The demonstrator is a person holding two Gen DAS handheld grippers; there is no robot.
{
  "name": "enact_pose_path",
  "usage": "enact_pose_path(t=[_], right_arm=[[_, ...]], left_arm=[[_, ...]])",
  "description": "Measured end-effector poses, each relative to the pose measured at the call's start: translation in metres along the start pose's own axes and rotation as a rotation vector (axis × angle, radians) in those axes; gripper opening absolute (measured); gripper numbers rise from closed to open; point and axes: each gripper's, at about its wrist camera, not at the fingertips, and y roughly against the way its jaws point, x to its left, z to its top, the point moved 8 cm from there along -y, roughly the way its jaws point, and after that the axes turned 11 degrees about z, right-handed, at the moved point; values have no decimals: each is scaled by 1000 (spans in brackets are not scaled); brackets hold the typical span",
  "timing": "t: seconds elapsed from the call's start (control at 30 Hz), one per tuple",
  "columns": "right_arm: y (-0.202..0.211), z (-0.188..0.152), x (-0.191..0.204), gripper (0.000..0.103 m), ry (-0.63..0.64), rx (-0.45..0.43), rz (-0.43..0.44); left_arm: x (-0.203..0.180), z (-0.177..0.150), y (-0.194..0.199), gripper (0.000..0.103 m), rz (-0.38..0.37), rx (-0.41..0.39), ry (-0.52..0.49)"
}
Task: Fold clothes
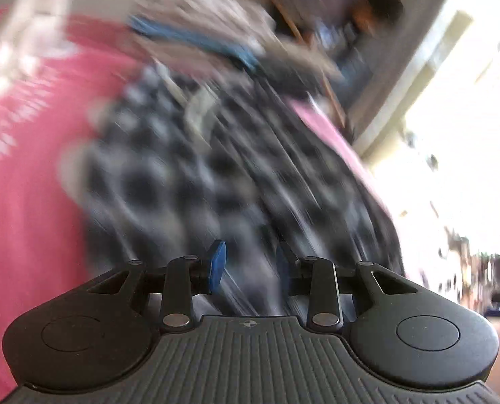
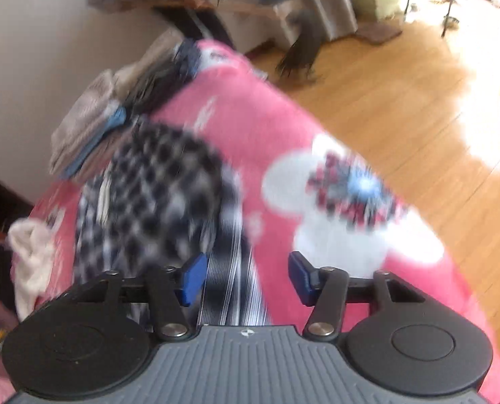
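Right wrist view, checked garment [image 2: 159, 185] on pink blanket [image 2: 250, 114], wooden floor [image 2: 401, 101] beyond edge

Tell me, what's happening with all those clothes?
A person holding two grippers is folding laundry on a pink blanket. A checkered garment lies crumpled on it, beside a folded pile. The left gripper and right gripper are both open above the garment, holding nothing.

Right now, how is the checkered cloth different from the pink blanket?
The checkered cloth is black and white with little squares; the pink blanket is pink with big white shapes. The cloth is smaller and lies on top; the blanket spreads wide underneath. Both are soft fabric.
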Motion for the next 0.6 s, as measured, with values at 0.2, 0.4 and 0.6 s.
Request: enact_pose_path(t=[0.2,0.4,0.6], right_arm=[[-10,-72,34,48,80,127,52],[22,-122,57,46,96,157,66],[41,-174,83,47,117,157,32]], left_arm=[[-60,-83,40,33,-136,171,-136],[-73,-126,59,32,-182,190,-254],[-48,-122,69,33,-162,160,-226]])
